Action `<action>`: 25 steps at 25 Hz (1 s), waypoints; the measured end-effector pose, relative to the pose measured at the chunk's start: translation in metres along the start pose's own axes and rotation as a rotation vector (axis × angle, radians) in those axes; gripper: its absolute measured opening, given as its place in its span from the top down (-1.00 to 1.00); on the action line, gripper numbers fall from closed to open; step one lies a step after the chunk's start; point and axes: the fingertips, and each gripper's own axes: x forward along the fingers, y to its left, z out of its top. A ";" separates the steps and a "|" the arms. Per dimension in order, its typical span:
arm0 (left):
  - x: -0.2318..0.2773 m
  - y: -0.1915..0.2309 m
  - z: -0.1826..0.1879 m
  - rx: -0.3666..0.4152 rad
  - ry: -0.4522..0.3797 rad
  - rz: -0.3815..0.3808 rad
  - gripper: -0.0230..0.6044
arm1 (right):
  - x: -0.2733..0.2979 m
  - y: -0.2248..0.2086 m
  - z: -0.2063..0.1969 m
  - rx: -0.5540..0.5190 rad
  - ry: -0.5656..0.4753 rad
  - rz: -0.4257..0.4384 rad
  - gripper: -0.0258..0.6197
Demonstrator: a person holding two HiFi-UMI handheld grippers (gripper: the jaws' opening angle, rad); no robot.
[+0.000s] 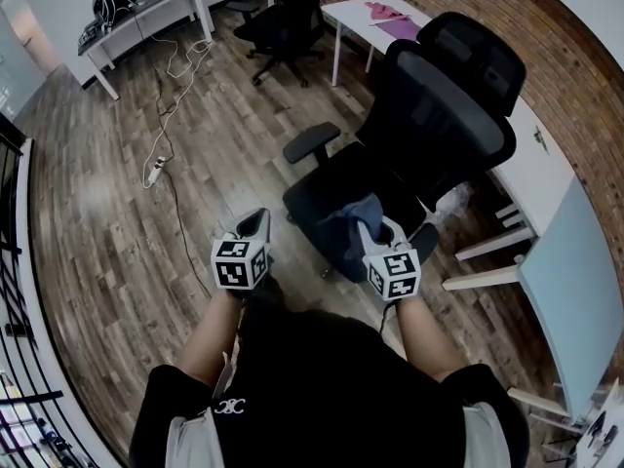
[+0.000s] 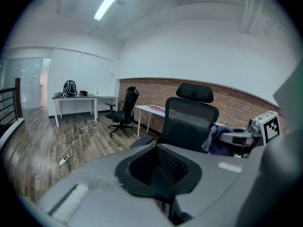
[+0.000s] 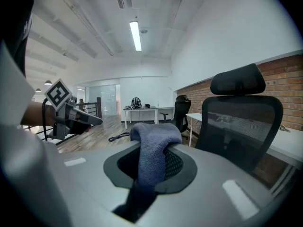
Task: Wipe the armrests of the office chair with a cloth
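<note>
A black mesh office chair (image 1: 439, 115) stands in front of me on the wood floor, also visible in the left gripper view as the chair (image 2: 189, 119) and in the right gripper view as the chair (image 3: 241, 122). Its far armrest (image 1: 312, 141) sticks out to the left, bare. My right gripper (image 1: 375, 230) hovers over the seat's near side, shut on a blue-grey cloth (image 1: 349, 214); the cloth (image 3: 154, 145) drapes out between the jaws of the right gripper (image 3: 151, 167). My left gripper (image 1: 257, 220) is held left of the seat, shut on nothing, clear of the chair.
A second black chair (image 1: 288, 18) and a white table (image 1: 375, 13) with pink items stand behind. A white desk (image 1: 546, 193) runs along the brick wall at right. A cable with a power strip (image 1: 156, 169) lies on the floor at left, near a railing (image 1: 15, 261).
</note>
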 end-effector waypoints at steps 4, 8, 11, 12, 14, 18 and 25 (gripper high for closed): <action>0.039 0.018 0.009 0.017 0.017 -0.023 0.91 | 0.036 -0.015 -0.001 0.027 0.011 -0.021 0.74; 0.076 0.050 0.030 0.037 0.024 -0.077 0.91 | 0.085 -0.018 0.006 0.009 0.046 -0.039 0.74; 0.101 0.086 0.047 0.016 0.026 -0.113 0.91 | 0.125 -0.018 0.012 0.024 0.088 -0.080 0.74; 0.109 0.098 0.052 0.012 0.031 -0.128 0.91 | 0.138 -0.019 0.013 0.045 0.107 -0.097 0.74; 0.125 0.120 0.065 0.012 0.042 -0.165 0.91 | 0.161 -0.018 0.016 0.091 0.143 -0.136 0.74; 0.151 0.160 0.083 0.086 0.065 -0.234 0.91 | 0.202 -0.016 0.019 0.154 0.201 -0.219 0.74; 0.201 0.193 0.089 0.097 0.124 -0.386 0.91 | 0.252 -0.007 0.015 0.197 0.287 -0.286 0.74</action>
